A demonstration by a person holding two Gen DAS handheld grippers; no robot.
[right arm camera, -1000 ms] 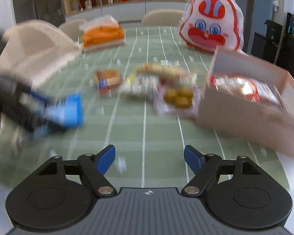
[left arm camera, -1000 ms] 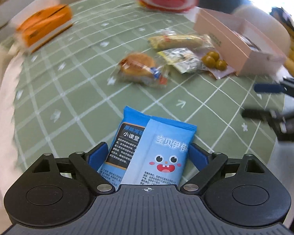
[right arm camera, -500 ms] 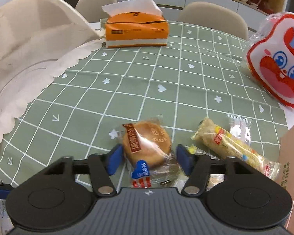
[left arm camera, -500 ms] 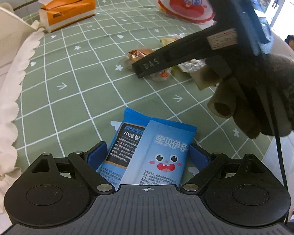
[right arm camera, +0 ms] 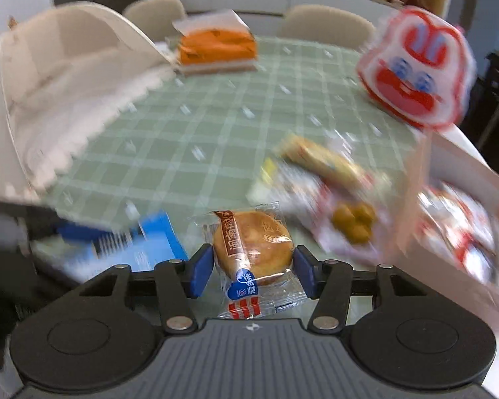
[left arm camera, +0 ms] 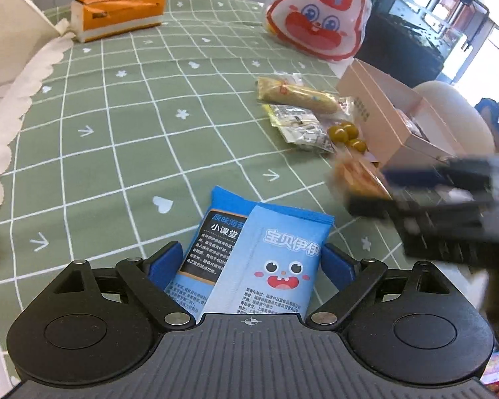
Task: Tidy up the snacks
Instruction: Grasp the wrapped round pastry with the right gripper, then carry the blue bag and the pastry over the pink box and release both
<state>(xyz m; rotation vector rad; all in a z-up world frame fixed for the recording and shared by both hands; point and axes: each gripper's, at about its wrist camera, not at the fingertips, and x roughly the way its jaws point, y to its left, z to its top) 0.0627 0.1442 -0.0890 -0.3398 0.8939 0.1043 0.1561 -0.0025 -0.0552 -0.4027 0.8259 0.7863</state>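
My left gripper [left arm camera: 249, 266] is shut on a blue snack packet [left arm camera: 259, 256] with a cartoon face and holds it above the green checked tablecloth [left arm camera: 133, 133]. My right gripper [right arm camera: 252, 266] is shut on a wrapped round pastry [right arm camera: 252, 246] and holds it off the table; it shows blurred in the left wrist view [left arm camera: 449, 199]. A pink cardboard box [left arm camera: 392, 119] stands at the right, with a red and white packet [right arm camera: 455, 229] inside.
A long bread stick packet [left arm camera: 296, 94], a silvery packet [left arm camera: 299, 126] and a packet of green balls [left arm camera: 347, 134] lie beside the box. A red rabbit-face bag [left arm camera: 316, 20] and an orange tissue box [left arm camera: 116, 10] stand at the back. A white scalloped cover [left arm camera: 13, 76] stands left.
My right gripper closed on the round pastry, lifted it from the table and swung it right, toward the pink box. My left gripper kept hold of the blue packet.
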